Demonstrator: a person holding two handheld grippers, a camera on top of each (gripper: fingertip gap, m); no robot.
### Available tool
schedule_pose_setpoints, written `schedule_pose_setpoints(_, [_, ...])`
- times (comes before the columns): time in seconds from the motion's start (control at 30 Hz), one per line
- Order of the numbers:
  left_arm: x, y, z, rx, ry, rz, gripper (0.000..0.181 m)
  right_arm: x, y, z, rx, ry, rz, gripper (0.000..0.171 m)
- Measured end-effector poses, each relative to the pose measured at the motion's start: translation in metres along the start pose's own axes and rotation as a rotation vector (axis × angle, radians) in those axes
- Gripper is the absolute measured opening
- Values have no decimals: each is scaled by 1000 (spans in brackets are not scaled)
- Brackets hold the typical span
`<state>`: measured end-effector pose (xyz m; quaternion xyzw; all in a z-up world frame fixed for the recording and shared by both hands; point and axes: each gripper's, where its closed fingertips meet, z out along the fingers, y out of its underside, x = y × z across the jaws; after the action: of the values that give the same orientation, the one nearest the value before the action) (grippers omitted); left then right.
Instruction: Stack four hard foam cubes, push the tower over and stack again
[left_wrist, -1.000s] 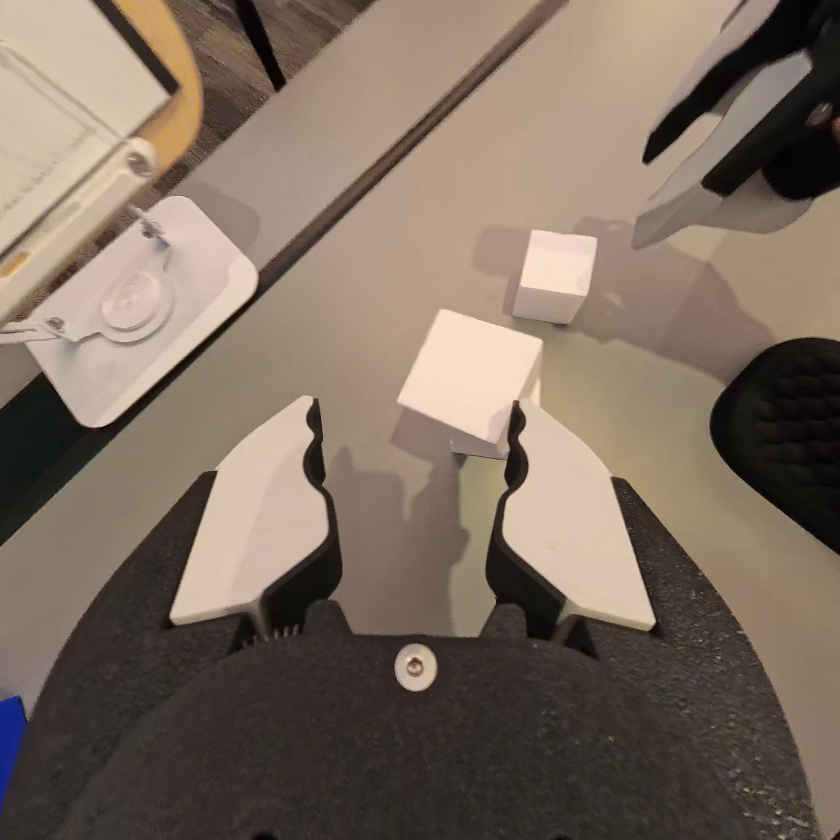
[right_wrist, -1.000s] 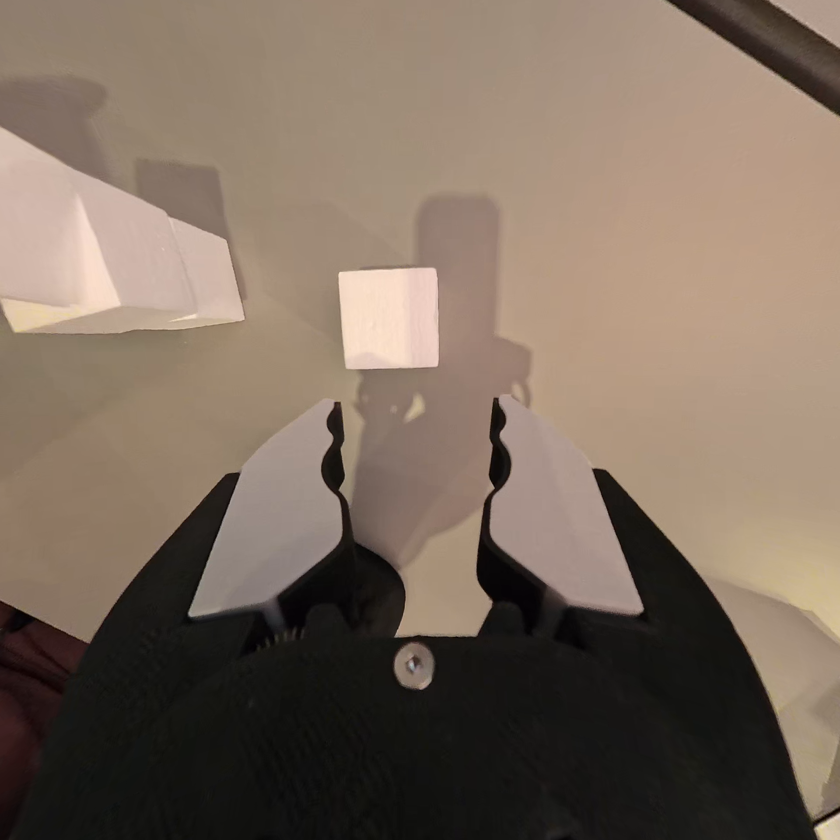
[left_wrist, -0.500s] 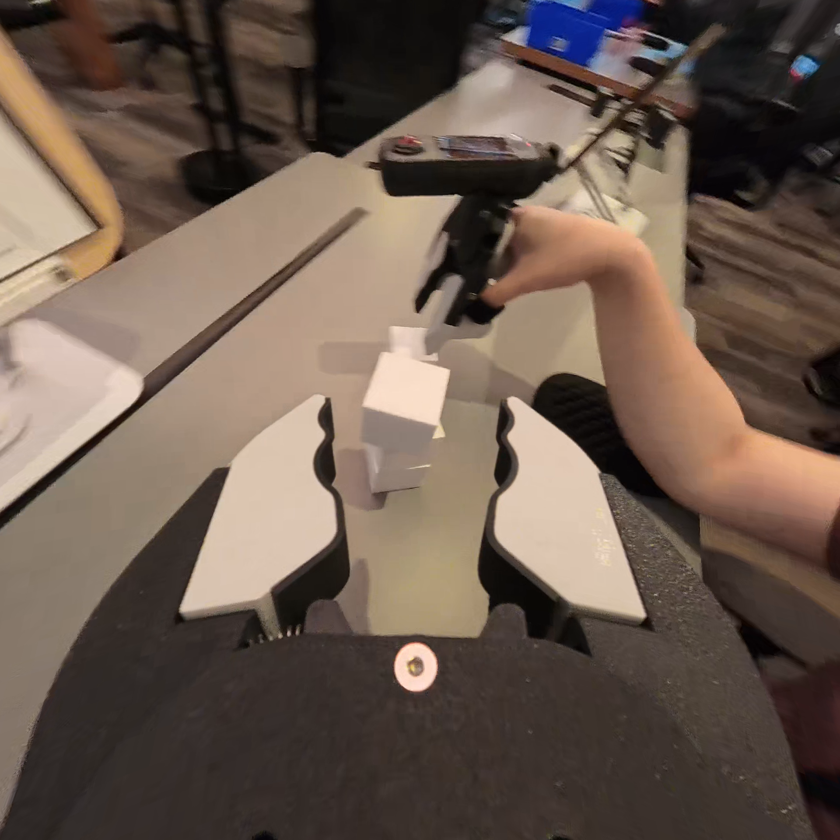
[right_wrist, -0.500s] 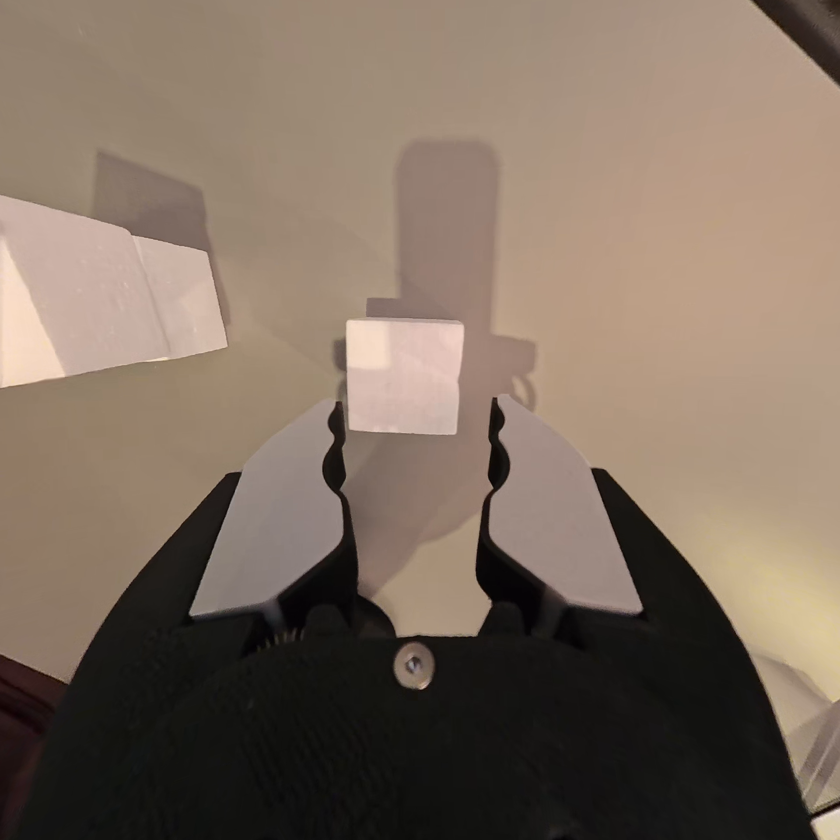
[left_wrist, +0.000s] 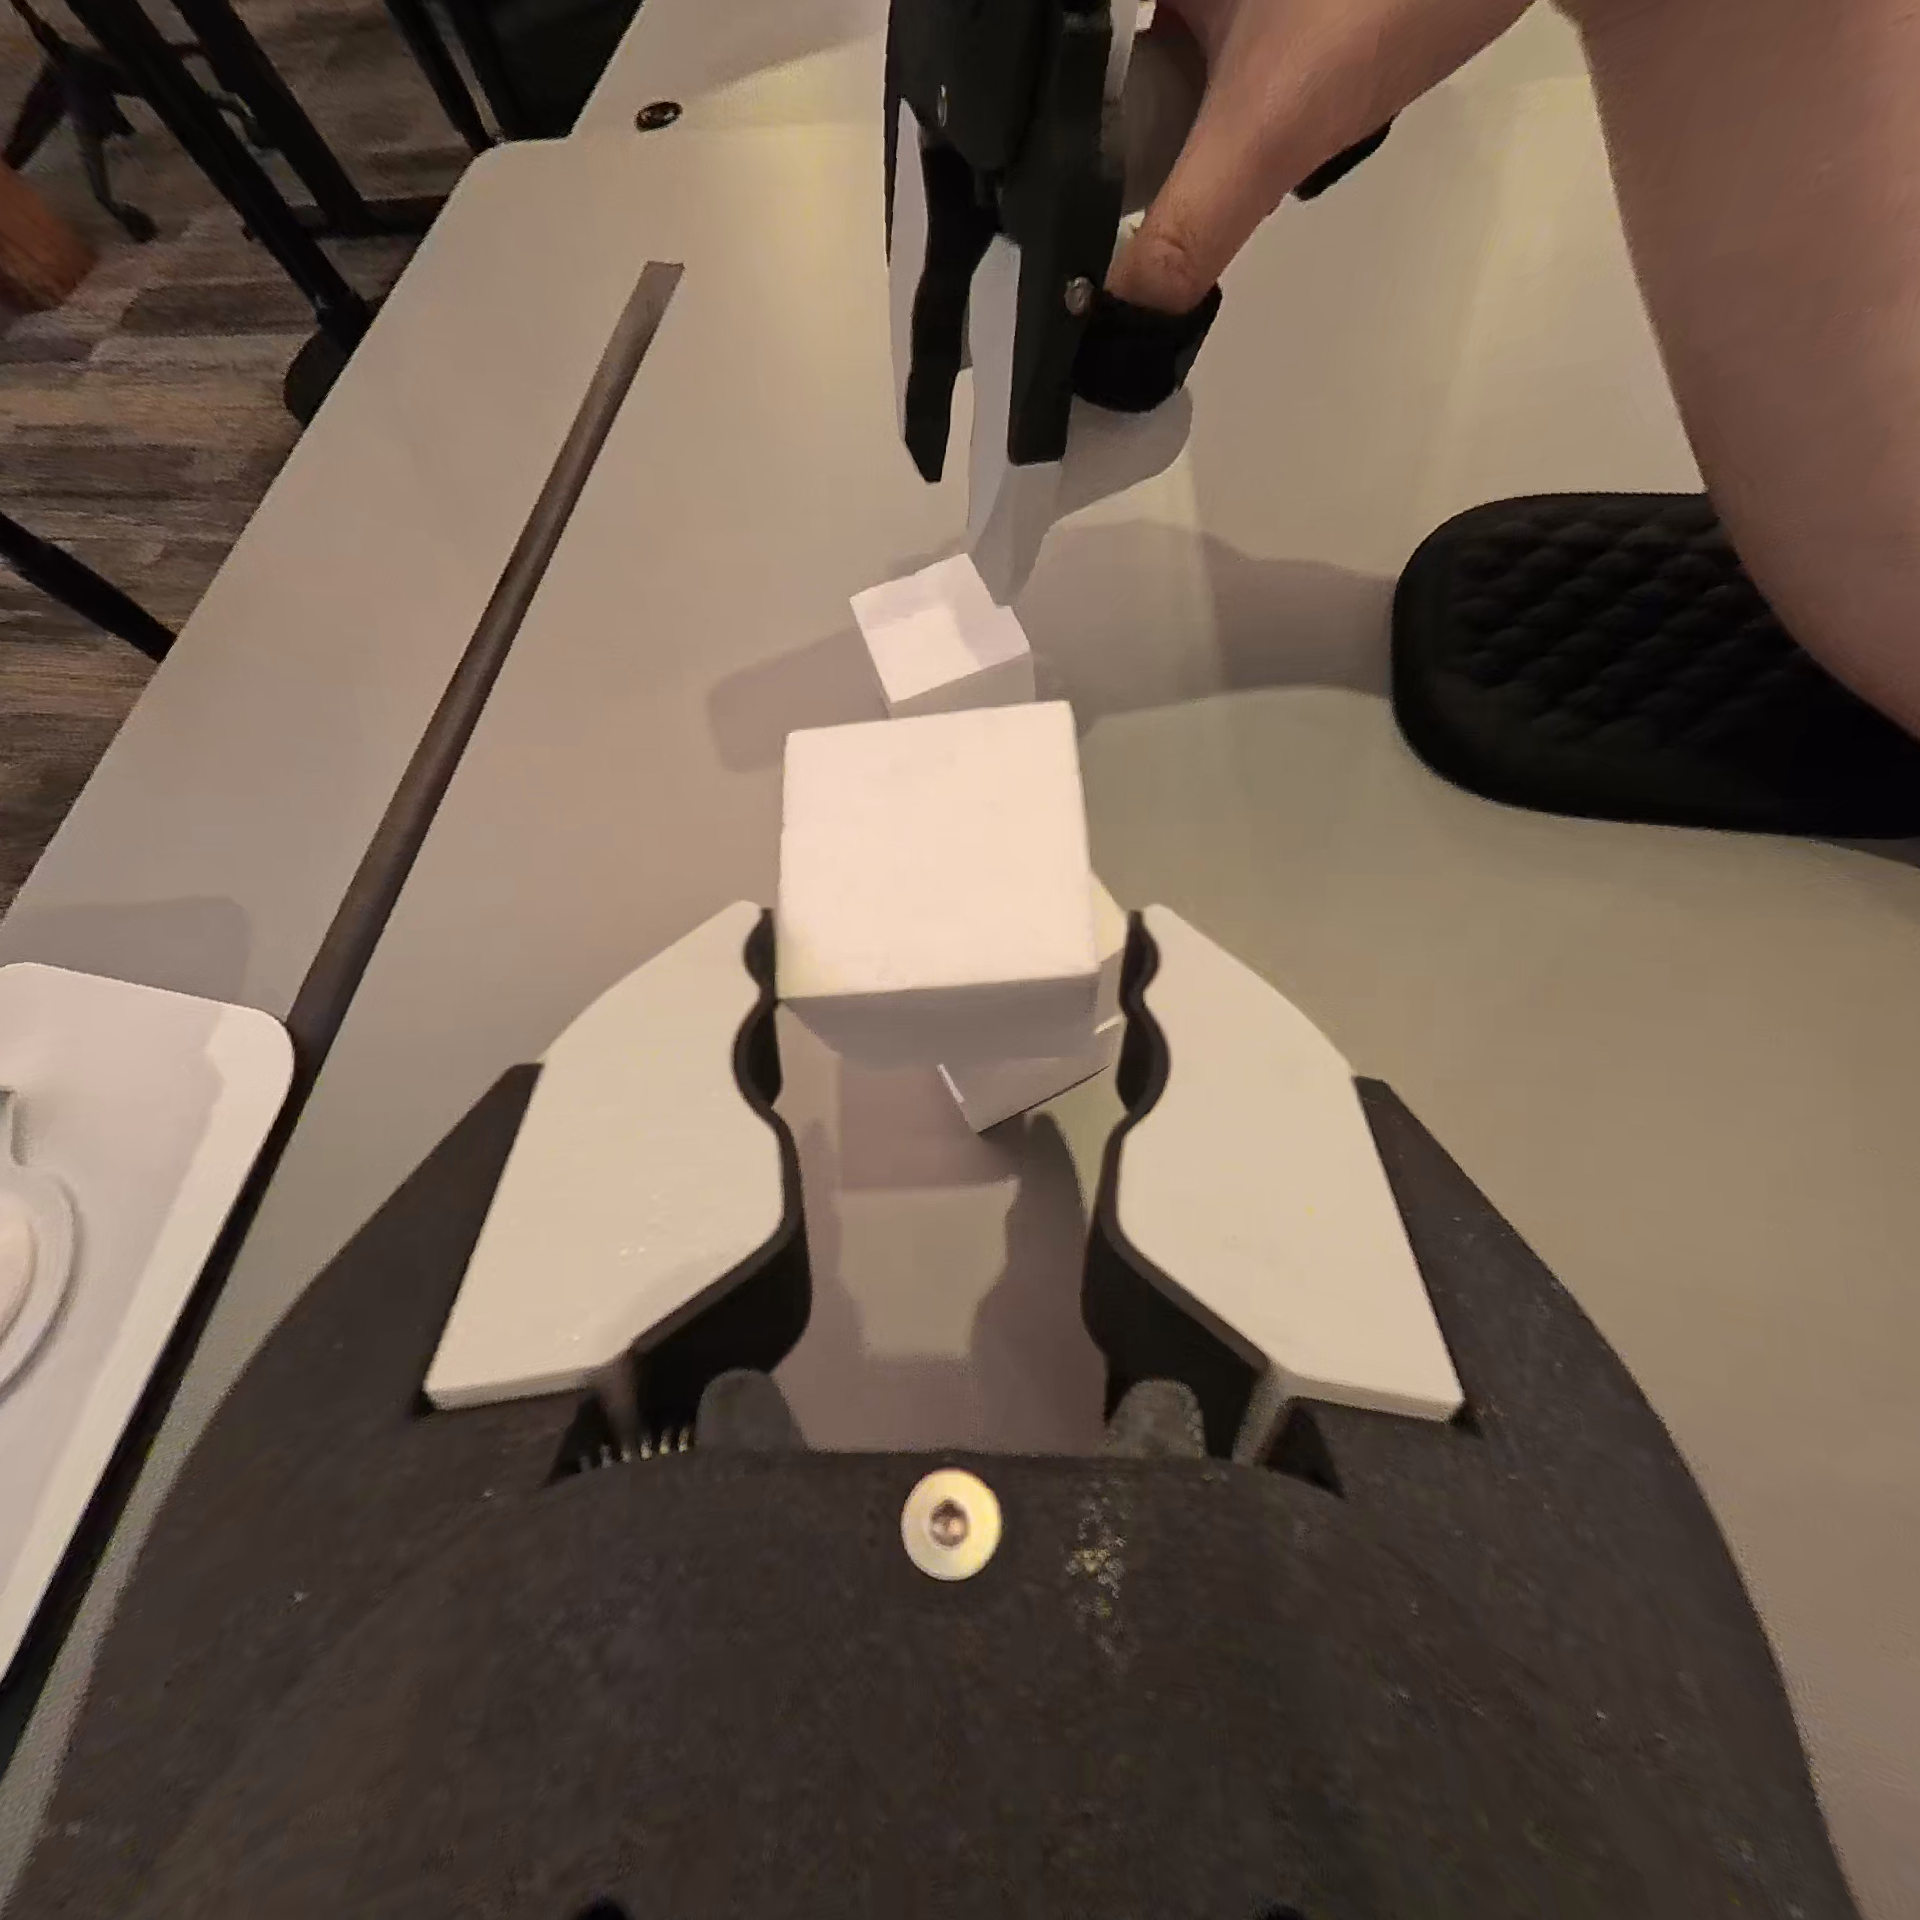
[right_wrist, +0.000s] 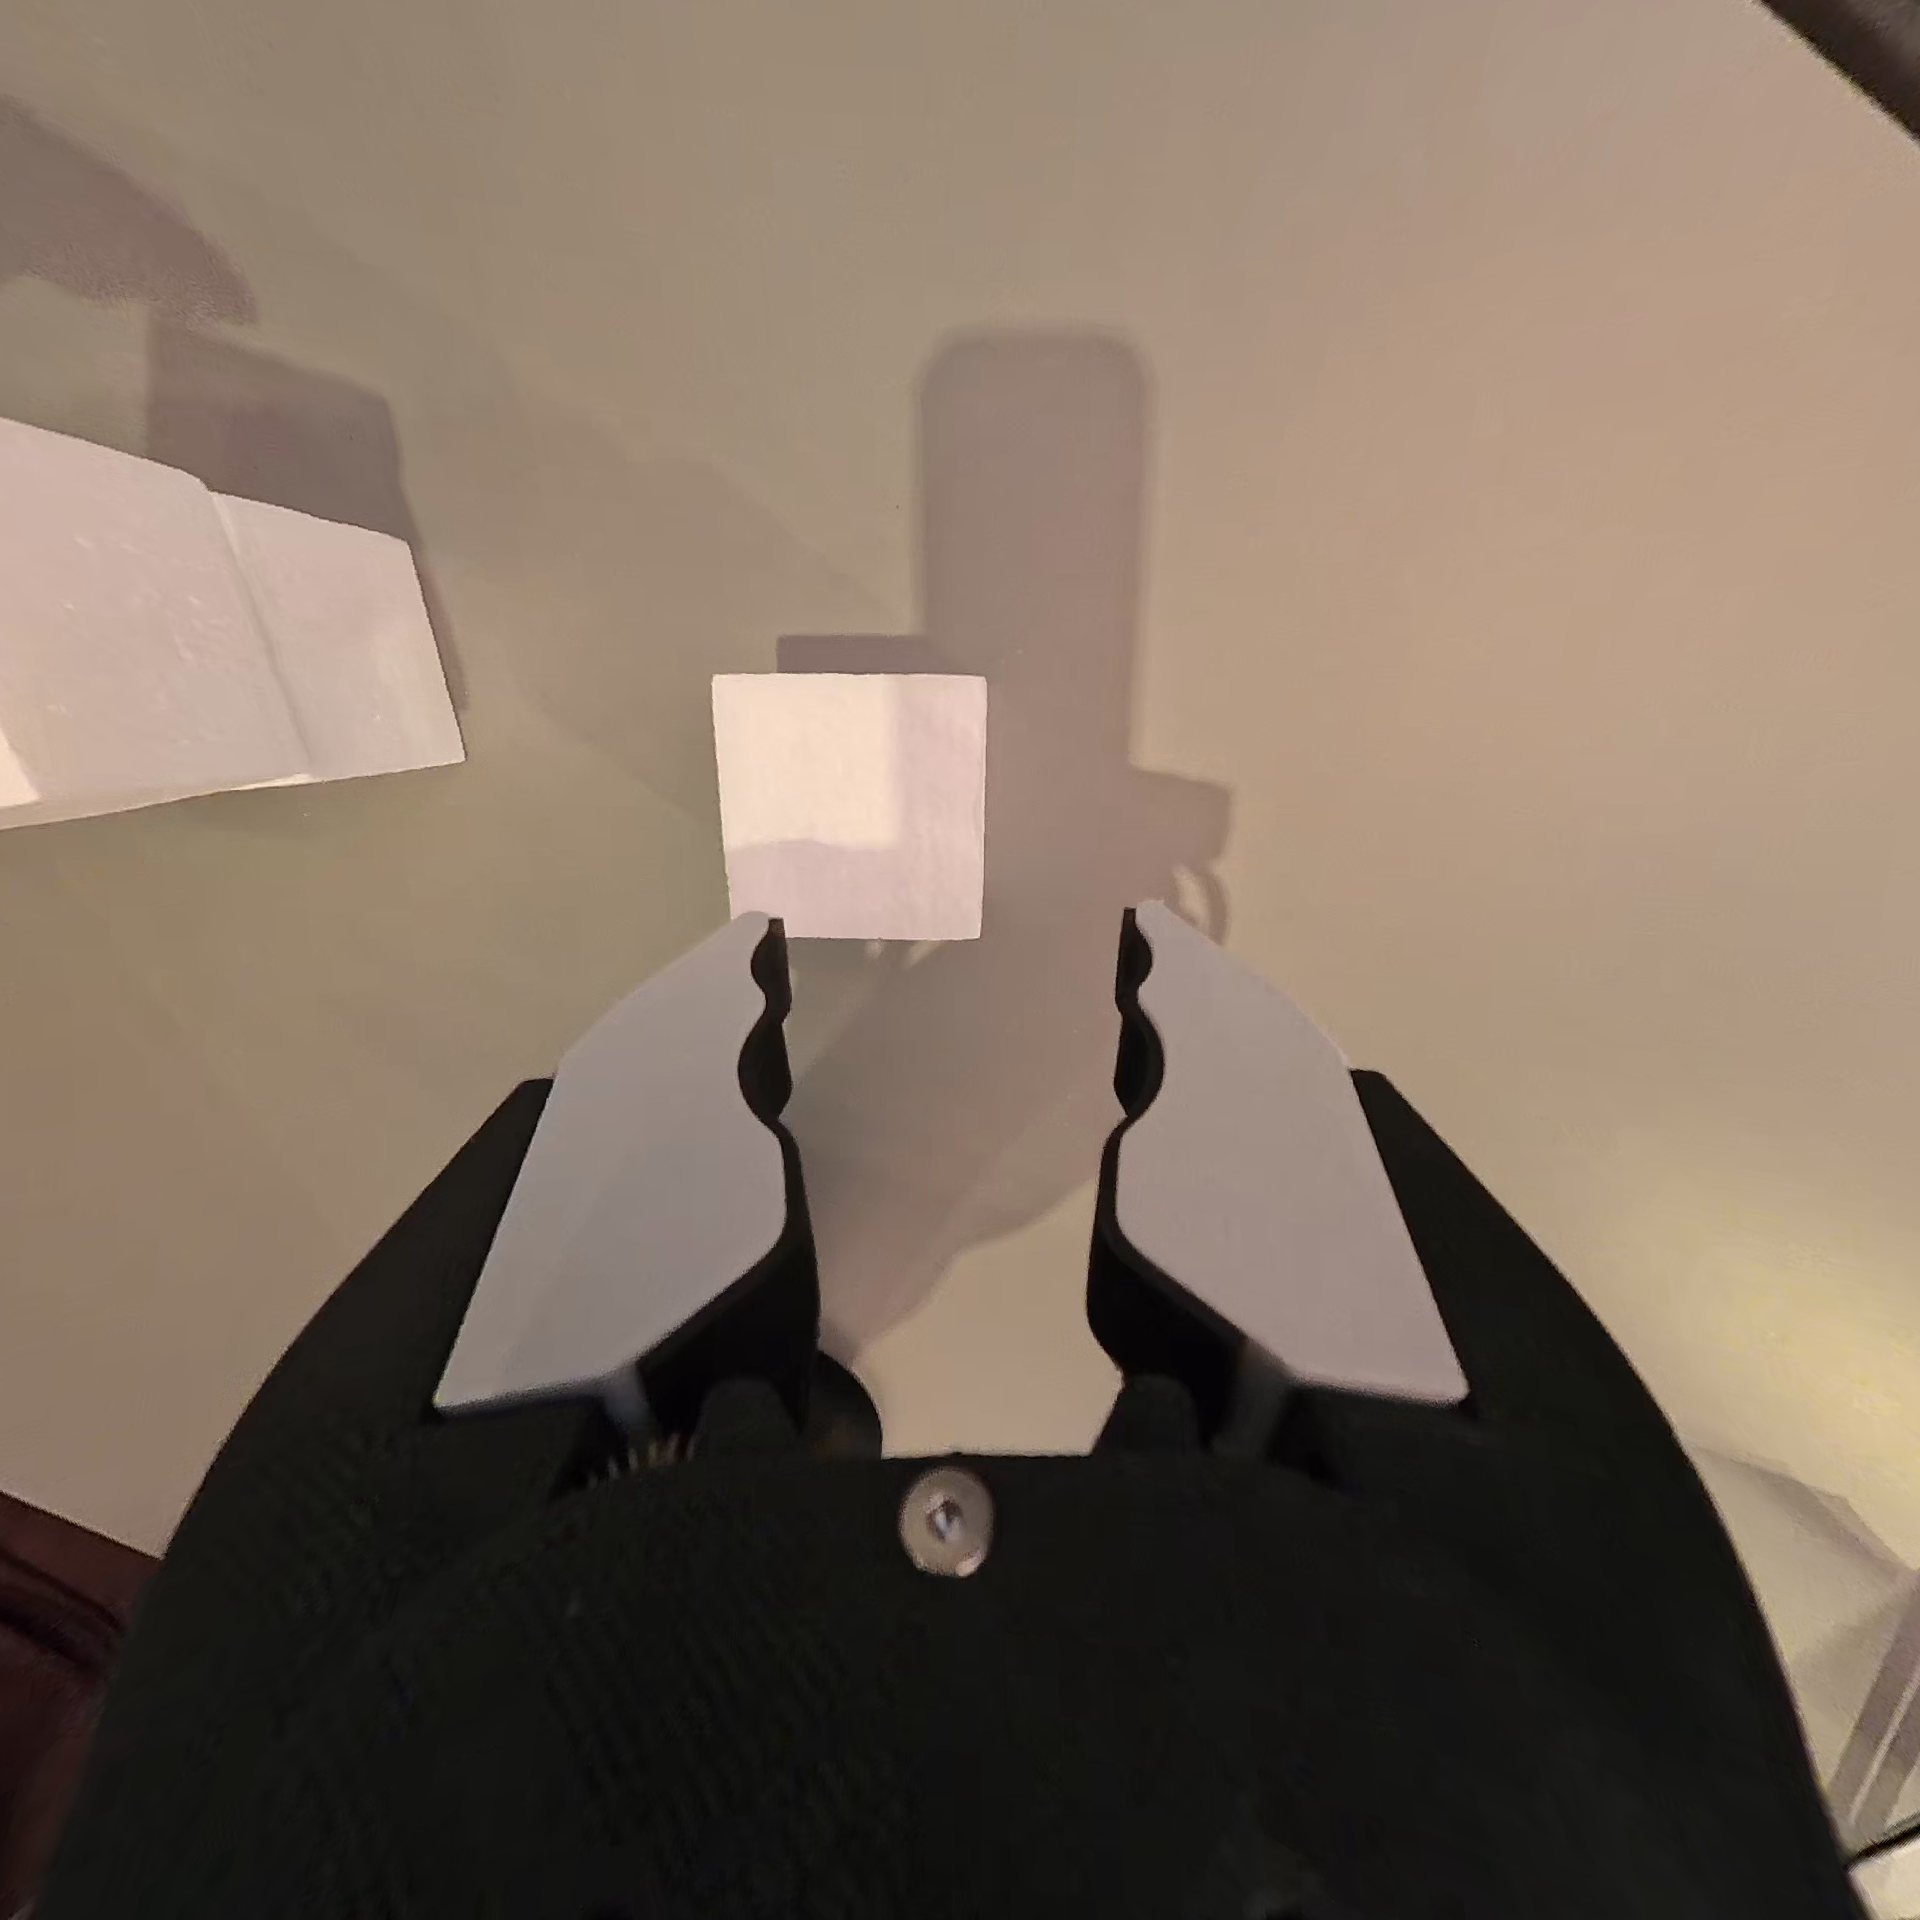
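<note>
Several white foam cubes are on a grey table (left_wrist: 1351, 1039). A stack shows a top cube (left_wrist: 935, 873) on a lower, turned cube (left_wrist: 1029, 1081). My left gripper (left_wrist: 948, 935) is open with its fingertips either side of the top cube; a small gap shows on the right side. A single cube (left_wrist: 940, 649) lies on the table behind the stack. My right gripper (left_wrist: 977, 499), held by a hand, points down just above that cube. In the right wrist view the gripper (right_wrist: 951, 925) is open, the single cube (right_wrist: 852, 805) lies just beyond its fingertips, and the stack (right_wrist: 208, 644) is at left.
A black padded chair part (left_wrist: 1621, 665) overlaps the table's right side. A white tray (left_wrist: 104, 1143) sits at the left edge. A dark groove (left_wrist: 488, 644) runs along the table. The person's forearm (left_wrist: 1714, 260) crosses the upper right.
My left gripper tilted from looking down to level and moved up to the stack, so the top cube now sits between its fingertips. My right gripper came down closer to the single cube.
</note>
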<state>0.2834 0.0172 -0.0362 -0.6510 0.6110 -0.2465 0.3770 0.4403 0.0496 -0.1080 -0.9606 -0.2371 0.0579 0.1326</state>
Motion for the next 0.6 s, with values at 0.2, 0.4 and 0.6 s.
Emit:
schedule_pose_setpoints(0.2, [-3, -13, -4, -11, -45, -96, 59, -1, 1, 3, -14, -3, -7, 61])
schedule_pose_setpoints(0.4, [-3, -41, -22, 35, -164, -365, 59, 1, 3, 3, -17, -12, -5, 60])
schedule_pose_setpoints(0.6, [-7, -33, -21, 0, -314, -324, 59, 3, 4, 0, -6, -16, 2, 60])
